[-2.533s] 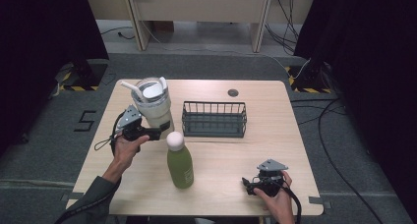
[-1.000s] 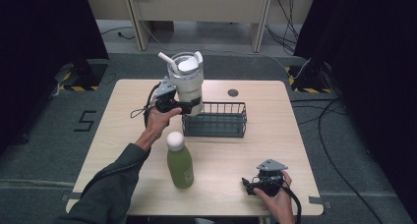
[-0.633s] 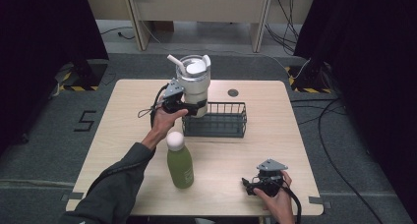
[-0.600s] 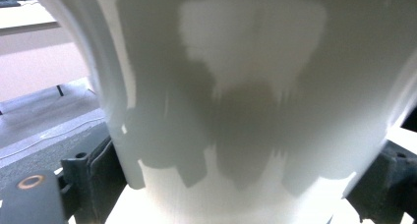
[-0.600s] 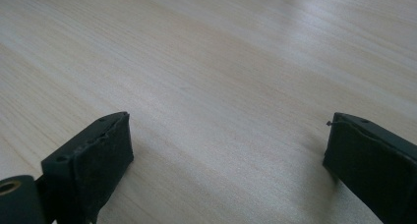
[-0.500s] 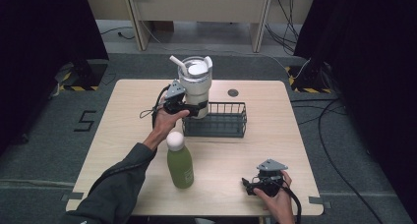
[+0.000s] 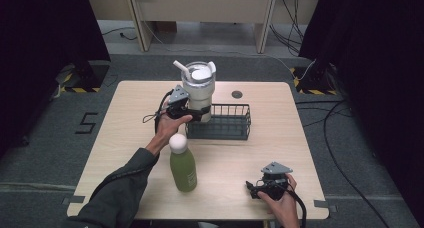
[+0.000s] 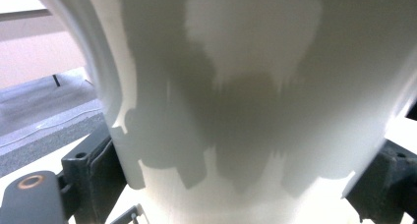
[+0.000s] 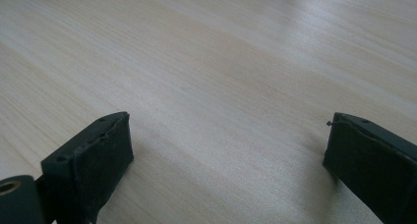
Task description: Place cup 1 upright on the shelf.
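A big white tumbler with a lid and a straw hangs upright above the left end of the black wire basket. My left gripper is shut on the tumbler's lower body, and the left gripper view has the white tumbler wall between both jaws. A green bottle with a white cap stands on the wooden table in front of the basket. My right gripper rests low at the front right, jaws wide apart over bare table wood, holding nothing.
A small dark round disc lies on the table behind the basket. Cables run across the floor to the right, and dark curtains stand on both sides.
My left gripper has carried the tumbler from the left side of the table up and to the right, to a spot over the basket's left end. The right gripper has stayed put.
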The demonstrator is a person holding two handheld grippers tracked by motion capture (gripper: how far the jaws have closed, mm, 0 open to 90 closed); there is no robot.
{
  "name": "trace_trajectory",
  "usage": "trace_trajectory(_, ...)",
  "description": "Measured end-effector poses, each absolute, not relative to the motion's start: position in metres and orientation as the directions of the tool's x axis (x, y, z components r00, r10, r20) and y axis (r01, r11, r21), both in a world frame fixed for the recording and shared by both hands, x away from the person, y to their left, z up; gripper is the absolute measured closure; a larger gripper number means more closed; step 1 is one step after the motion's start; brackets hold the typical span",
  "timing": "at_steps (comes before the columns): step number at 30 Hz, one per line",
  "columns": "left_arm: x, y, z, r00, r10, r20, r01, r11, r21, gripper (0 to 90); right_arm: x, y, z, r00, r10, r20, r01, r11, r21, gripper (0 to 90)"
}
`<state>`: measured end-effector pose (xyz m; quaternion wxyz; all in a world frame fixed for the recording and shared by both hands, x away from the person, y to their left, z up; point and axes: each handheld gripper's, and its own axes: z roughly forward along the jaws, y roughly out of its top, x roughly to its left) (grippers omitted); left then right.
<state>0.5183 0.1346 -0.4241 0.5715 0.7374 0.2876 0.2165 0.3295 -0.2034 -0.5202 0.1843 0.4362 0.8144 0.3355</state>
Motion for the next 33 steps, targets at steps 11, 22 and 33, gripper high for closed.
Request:
trace_trajectory(11,0.520,0.134,-0.441,0.736,0.676,-0.023,0.197,-0.182,0.963,10.5,0.329,-0.203,-0.520,-0.552,0.834,-0.007,0.586,0.394,0.708,4.4)
trace_trajectory(22,0.521,0.134,-0.453,0.735,0.678,-0.023,0.212,-0.198,0.957,10.4,0.330,-0.203,-0.520,-0.553,0.833,-0.009,0.584,0.396,0.708,4.4)
trace_trajectory(33,0.519,0.136,-0.458,0.743,0.670,-0.013,0.186,-0.188,0.964,10.3,0.329,-0.203,-0.520,-0.554,0.832,-0.009,0.584,0.396,0.709,4.3)
